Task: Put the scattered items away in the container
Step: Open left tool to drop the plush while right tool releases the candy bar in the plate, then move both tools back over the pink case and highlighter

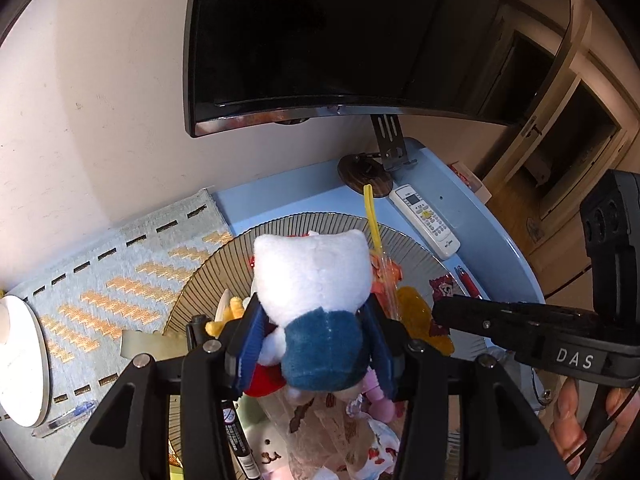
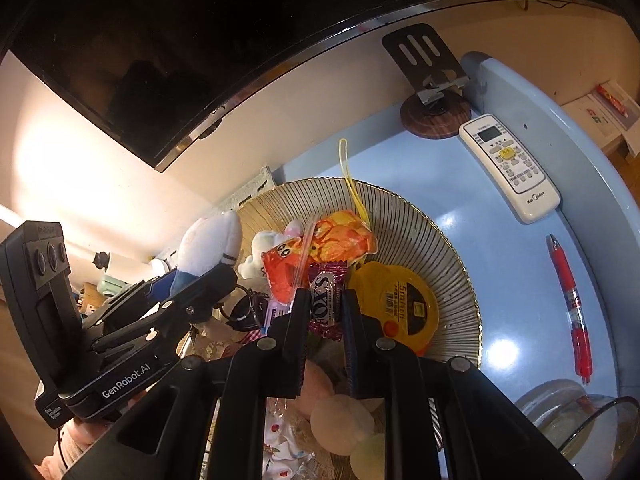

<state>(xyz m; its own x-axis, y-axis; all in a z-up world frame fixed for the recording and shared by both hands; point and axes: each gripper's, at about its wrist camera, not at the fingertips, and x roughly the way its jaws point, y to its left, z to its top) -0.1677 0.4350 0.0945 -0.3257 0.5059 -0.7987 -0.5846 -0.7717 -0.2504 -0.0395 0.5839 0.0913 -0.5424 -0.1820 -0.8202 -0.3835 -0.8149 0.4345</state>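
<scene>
You are gripping the plush [image 1: 316,304] in your left gripper [image 1: 316,344] at frame centre, and pinching a candy [image 2: 326,300] in your right gripper [image 2: 325,312], both over the crowded dish [image 2: 448,248]. Most items seem gathered already. The red pen [image 2: 572,300] at right and the blue pen [image 1: 66,420] at lower left are still lying outside; open tabletop is running right of the rim.

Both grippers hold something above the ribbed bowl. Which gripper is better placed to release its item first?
Probably right. The right gripper holds the purple candy wrapper low over the ribbed bowl; the left gripper holds the bulkier white-and-blue plush toy.
</scene>
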